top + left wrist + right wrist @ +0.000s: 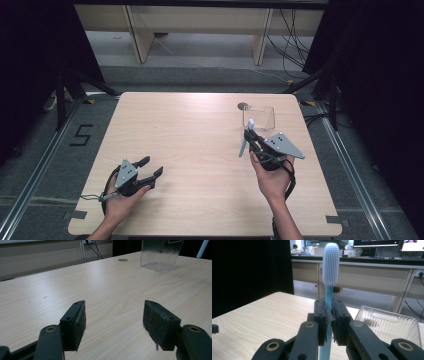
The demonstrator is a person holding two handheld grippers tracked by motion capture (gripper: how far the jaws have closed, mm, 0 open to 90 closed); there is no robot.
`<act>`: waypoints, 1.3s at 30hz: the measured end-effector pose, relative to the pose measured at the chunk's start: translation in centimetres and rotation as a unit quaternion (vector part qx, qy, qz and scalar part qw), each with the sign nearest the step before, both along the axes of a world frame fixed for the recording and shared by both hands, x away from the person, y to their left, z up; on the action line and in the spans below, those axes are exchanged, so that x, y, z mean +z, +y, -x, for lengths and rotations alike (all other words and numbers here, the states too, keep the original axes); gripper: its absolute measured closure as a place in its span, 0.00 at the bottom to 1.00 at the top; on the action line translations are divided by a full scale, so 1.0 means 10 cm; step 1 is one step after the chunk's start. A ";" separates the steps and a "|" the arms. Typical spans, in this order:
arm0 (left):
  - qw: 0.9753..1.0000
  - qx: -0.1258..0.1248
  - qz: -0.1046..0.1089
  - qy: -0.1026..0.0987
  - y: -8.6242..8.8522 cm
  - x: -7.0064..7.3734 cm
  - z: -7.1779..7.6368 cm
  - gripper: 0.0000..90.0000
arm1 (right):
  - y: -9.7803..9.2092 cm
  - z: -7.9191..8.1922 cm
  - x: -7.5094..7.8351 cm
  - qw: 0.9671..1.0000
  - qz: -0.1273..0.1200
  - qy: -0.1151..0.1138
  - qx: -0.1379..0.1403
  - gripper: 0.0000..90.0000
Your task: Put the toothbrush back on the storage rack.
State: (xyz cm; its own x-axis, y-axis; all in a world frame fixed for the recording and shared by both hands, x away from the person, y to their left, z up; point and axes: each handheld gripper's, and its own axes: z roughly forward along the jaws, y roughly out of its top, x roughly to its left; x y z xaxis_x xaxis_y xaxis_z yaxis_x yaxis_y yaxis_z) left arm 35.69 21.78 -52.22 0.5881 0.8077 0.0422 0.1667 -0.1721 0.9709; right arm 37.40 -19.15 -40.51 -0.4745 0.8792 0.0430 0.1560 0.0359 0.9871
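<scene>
Right gripper view: jaws clenched on the toothbrush (pixel 329 270); it may pivot and miss the clear holder (pixel 392 325). Left gripper (pixel 115 317) jaws released.

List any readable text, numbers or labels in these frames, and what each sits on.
"5": black tape marking on the grey floor left of the light wooden table.
Lit computer screens in the background of the right gripper view: content too blurred to read.
No lettering is visible on the clear ribbed plastic container, the light blue toothbrush or either claw.
</scene>
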 end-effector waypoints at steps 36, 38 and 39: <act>1.000 0.003 0.004 0.003 0.00 0.00 0.00 0.38 | -0.32 -0.20 0.18 0.998 0.005 -0.025 -0.051 0.93; 1.000 0.003 0.004 0.003 0.00 0.00 0.00 0.38 | -0.32 -0.20 0.18 0.998 0.003 -0.024 -0.053 0.93; 1.000 0.003 0.004 0.003 0.00 0.00 0.00 0.38 | -0.33 -0.21 0.19 0.998 0.002 -0.025 -0.056 0.93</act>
